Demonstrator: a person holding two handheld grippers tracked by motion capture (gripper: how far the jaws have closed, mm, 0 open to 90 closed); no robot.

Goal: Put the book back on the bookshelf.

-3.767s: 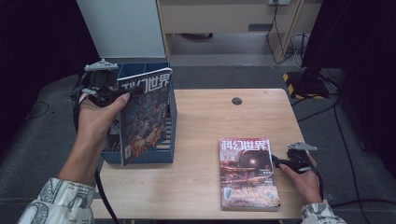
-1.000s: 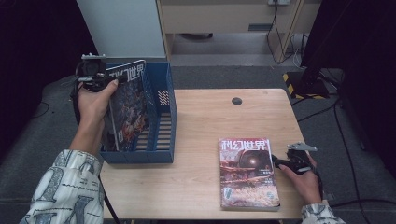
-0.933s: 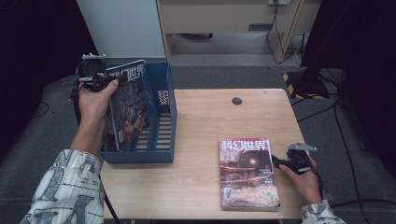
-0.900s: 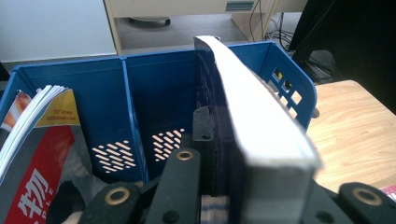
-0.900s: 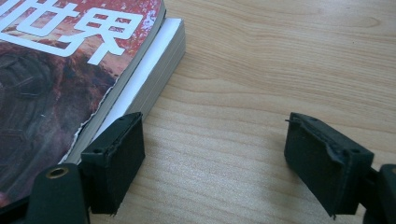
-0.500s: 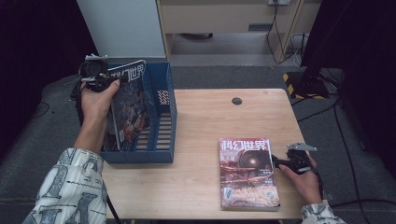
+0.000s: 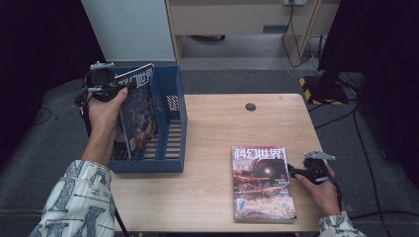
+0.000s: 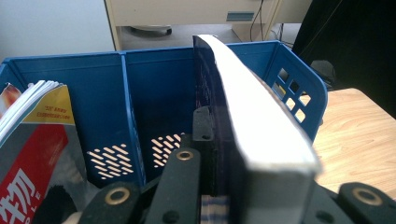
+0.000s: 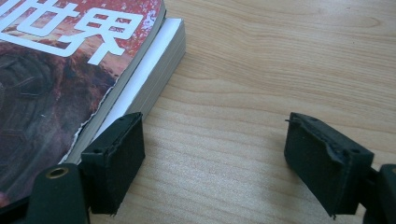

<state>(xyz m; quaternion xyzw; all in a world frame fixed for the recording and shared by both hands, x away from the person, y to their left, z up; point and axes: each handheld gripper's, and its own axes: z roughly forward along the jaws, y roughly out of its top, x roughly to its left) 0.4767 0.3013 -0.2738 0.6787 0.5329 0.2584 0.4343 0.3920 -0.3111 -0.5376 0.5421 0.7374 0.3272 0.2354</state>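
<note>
The left hand-held gripper (image 7: 114, 90) is clamped on the top edge of a magazine (image 7: 138, 111), which stands upright inside the blue file box (image 7: 173, 128). Right of the box, a second magazine (image 7: 262, 181) lies flat on the table (image 7: 212, 138). Beside it rests the right hand-held gripper (image 9: 212, 156), jaws apart and holding nothing.

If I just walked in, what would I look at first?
Probably the blue file box at the table's left edge, where the left gripper is clamped on a magazine standing upright inside it. Then the stack of magazines with a red, dark cover lying flat near the table's front right. The right gripper rests open beside that stack, one jaw right at its edge.
</note>
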